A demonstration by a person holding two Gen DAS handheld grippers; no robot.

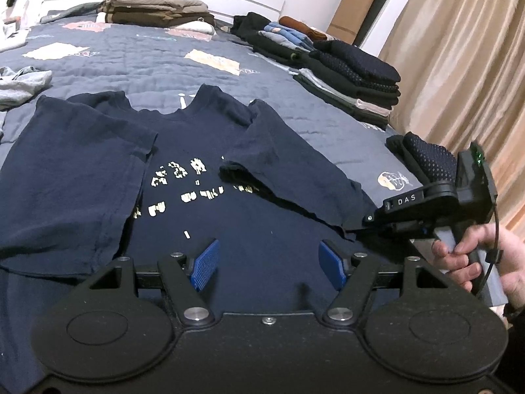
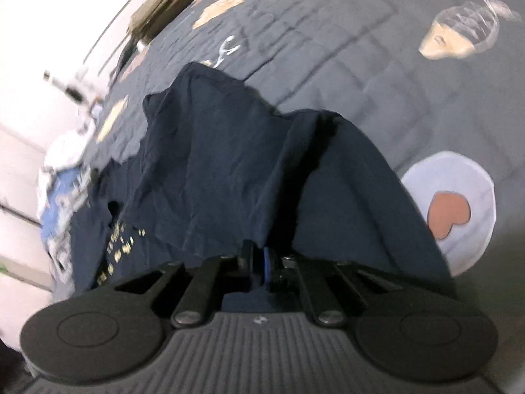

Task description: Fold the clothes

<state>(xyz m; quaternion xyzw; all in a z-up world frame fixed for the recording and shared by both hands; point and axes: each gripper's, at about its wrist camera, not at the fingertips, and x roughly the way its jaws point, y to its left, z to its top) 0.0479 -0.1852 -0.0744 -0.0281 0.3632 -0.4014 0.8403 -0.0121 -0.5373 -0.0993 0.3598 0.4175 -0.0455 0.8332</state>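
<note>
Dark navy cotton T-shirt with cracked gold print (image 1: 203,197) lies spread across centre of left wrist view on grey-blue quilted bedspread with patch motifs (image 1: 137,62), both sides folded inward.

Left gripper (image 1: 268,264), lower centre: blue pads apart, hovering over shirt hem, nothing between.

Right gripper (image 2: 261,267), lower centre of its view: jaws together, clamped on shirt's edge, cloth tenting upward.

Person's hand (image 1: 472,259) holds its handle at right edge.

Folded garment stacks (image 1: 347,75) upper right.

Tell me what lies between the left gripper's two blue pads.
Only the navy T-shirt, lying flat below the left gripper: its pads stand apart and pinch nothing. The left wrist view shows this.
</note>
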